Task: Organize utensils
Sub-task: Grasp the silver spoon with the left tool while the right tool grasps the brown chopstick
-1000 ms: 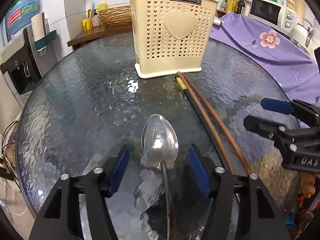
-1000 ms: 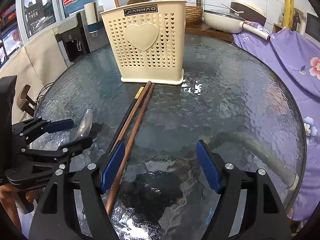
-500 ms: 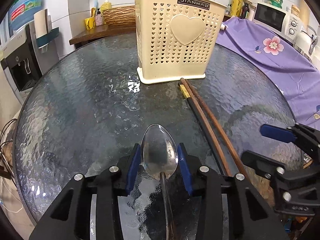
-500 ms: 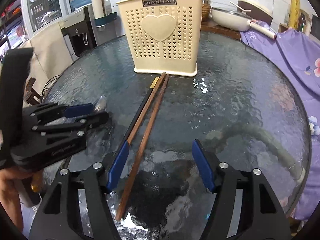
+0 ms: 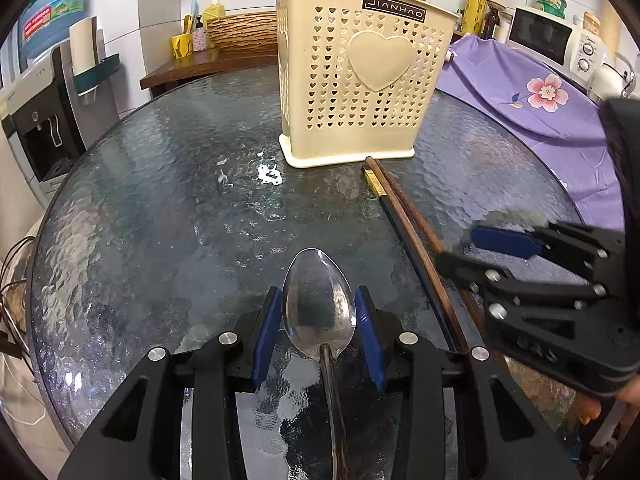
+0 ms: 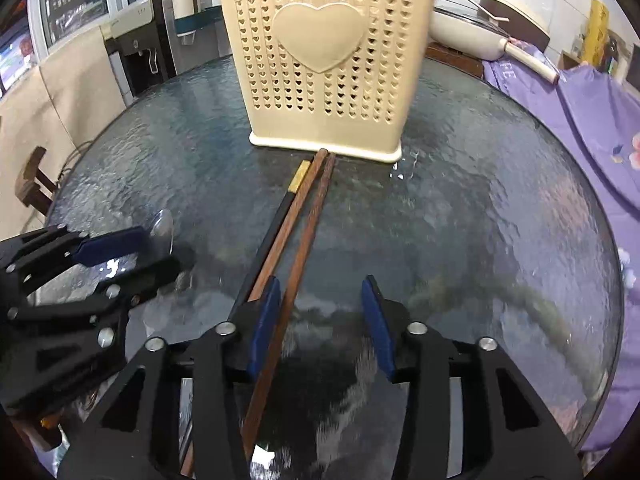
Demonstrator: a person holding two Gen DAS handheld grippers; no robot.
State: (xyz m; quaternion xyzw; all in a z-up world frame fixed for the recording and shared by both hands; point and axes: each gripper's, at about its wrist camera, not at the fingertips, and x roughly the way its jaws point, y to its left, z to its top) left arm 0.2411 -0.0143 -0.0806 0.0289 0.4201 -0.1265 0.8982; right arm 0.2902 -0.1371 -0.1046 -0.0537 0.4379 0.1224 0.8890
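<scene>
Left gripper (image 5: 318, 332) clamping spoon (image 5: 318, 304), chopsticks (image 5: 412, 240) near, apparently apart.

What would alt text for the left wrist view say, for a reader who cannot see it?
The left gripper has its blue-padded jaws shut on the bowl of a shiny metal spoon over a round textured glass table. Behind stands a cream perforated plastic utensil basket with a heart; dark wooden chopsticks lie before it, with the right gripper at their near end.

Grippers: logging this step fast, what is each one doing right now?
Left gripper: shut on the shiny metal spoon.
Right gripper: open, closing around one brown wooden chopstick.
</scene>
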